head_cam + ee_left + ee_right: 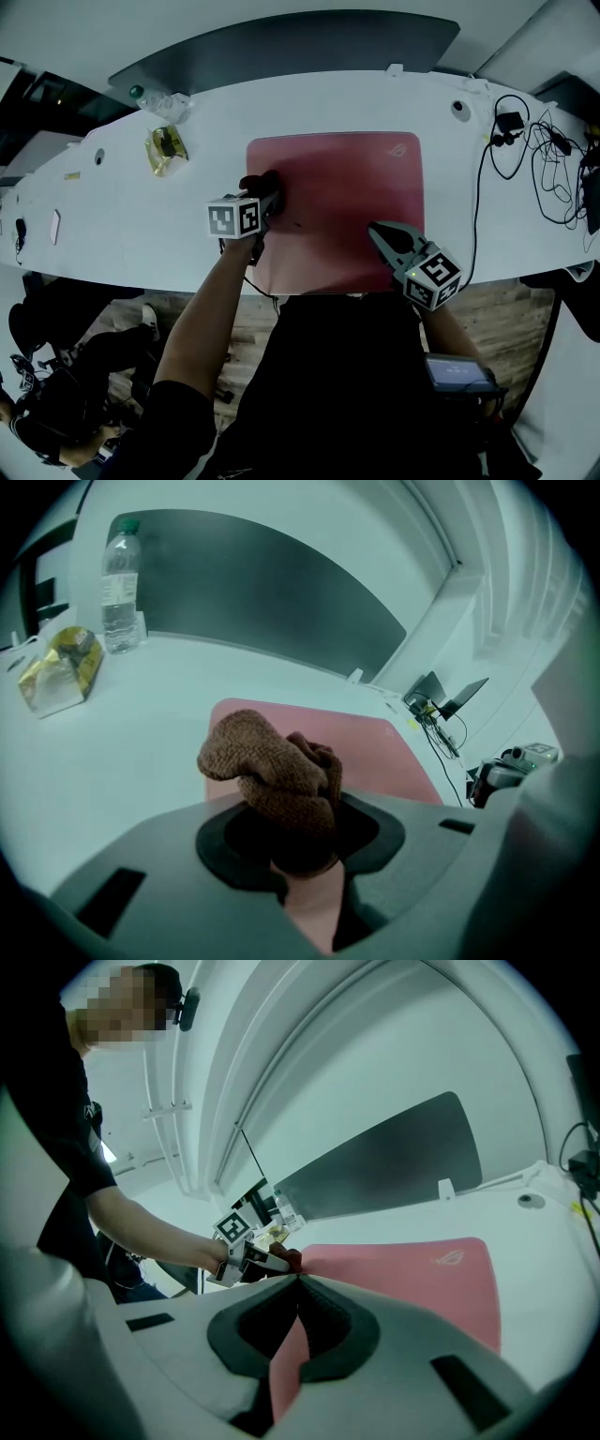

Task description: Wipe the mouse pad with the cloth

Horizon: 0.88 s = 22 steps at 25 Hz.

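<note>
Leftmost on the white desk, a water bottle and a crumpled yellow packet sit well apart from the work, out of any wiping path. Next, the left gripper has its jaws clamped on a bunched brown cloth, which bulges out ahead of the tips so that the fabric rather than the plastic meets the surface. It is at the left edge of the red mouse pad, a sensible starting point for strokes across it. Further right, the right gripper has its jaws pressed together on nothing. It sits low over the pad's near right part, probably to keep the pad from sliding. Cables lie beyond the pad's right edge.
</note>
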Tool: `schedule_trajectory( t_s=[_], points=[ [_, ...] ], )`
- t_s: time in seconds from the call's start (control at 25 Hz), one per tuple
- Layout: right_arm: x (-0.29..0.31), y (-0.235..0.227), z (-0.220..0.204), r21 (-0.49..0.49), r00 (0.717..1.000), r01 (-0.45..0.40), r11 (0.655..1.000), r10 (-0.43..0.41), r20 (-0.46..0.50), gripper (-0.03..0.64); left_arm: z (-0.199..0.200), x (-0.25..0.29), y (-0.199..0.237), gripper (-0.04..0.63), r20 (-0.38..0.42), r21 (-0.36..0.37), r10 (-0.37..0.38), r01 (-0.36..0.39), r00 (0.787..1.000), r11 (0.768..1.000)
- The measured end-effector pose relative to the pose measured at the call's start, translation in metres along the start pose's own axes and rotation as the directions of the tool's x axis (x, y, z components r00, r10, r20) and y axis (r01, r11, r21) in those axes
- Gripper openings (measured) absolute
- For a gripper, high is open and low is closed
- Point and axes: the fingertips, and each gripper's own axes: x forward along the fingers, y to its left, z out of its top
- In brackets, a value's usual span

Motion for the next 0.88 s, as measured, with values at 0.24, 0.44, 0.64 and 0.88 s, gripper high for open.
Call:
schedule_trajectory(
  t_s=[0.24, 0.44, 0.64, 0.88],
  points=[
    [0.007, 0.007, 0.003, -0.007, 1.0, 0.015, 1.0, -0.015, 0.002, 0.025, -0.005, -0.015, 0.028, 0.137, 0.014, -0.014, 0.025, -0.025, 1.0, 1.0],
    [0.006, 0.008, 0.002, -0.007, 1.0, 0.027, 1.0, -0.027, -0.001, 0.024, -0.003, -0.035, 0.045, 0.135, 0.029, 0.01, 0.098, -0.098, 0.995, 0.995],
    [0.001, 0.007, -0.001, -0.009, 0.999, 0.036, 0.999, -0.036, -0.006, 0.024, -0.008, -0.042, 0.06, 0.135, 0.042, -0.01, 0.121, -0.12, 0.992, 0.993],
    [0.002, 0.009, 0.0, -0.008, 0.999, 0.036, 0.999, -0.036, -0.003, 0.025, -0.001, -0.058, 0.077, 0.135, 0.075, -0.033, 0.153, -0.151, 0.985, 0.988]
  ],
)
